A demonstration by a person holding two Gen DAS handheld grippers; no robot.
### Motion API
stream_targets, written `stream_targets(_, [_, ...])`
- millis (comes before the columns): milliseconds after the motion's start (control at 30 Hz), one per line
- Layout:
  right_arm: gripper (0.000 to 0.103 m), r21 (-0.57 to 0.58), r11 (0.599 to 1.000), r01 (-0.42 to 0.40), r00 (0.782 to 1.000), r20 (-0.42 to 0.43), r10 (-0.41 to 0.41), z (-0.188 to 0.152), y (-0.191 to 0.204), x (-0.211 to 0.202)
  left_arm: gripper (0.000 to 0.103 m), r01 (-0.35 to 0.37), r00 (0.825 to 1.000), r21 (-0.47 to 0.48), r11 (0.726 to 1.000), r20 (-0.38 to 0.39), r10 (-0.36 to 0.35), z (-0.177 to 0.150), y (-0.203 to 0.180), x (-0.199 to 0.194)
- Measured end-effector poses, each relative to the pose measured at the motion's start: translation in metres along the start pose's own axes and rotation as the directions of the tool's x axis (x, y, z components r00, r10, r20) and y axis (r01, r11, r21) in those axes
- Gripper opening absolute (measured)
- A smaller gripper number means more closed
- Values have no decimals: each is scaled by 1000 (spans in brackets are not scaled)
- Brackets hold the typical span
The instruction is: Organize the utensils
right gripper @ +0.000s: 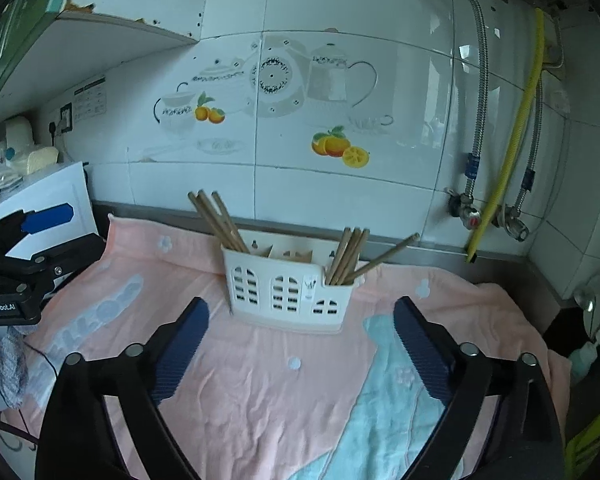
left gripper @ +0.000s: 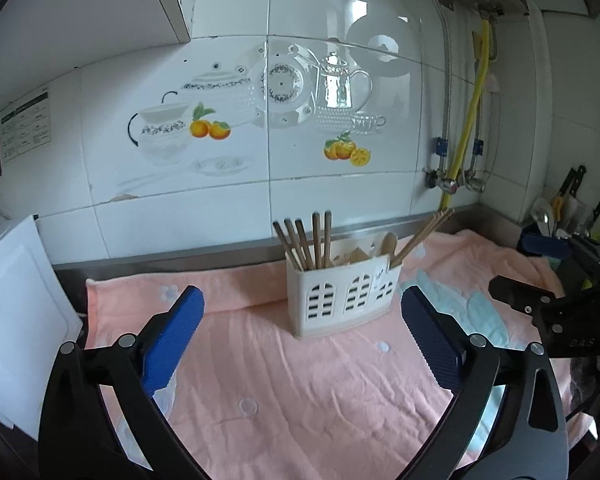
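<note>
Right gripper (right gripper: 300,320) low over pink towel (right gripper: 260,392); jaws spread wide, nothing between them; blue pads (right gripper: 182,354) clear of everything. White utensil holder (right gripper: 288,292) upright on the towel, just beyond the fingertips; three compartments. Wooden chopsticks (right gripper: 220,222) lean left out of the left compartment; a second bundle (right gripper: 350,254) leans right out of the right one. Left gripper (right gripper: 44,216) at far left edge; white tiled wall (right gripper: 340,200) behind.
</note>
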State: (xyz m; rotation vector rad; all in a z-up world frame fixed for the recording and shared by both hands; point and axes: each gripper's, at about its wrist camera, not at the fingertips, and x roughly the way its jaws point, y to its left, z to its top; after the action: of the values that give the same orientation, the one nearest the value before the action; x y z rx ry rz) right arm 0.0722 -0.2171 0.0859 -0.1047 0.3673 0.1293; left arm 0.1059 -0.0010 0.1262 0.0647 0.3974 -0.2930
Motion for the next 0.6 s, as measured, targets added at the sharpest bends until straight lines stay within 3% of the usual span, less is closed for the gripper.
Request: stream_targets(600, [96, 128, 992, 4, 997, -75, 6, -57, -6, -13, 98, -28, 997, -21, 999, -75, 26, -43, -2, -12])
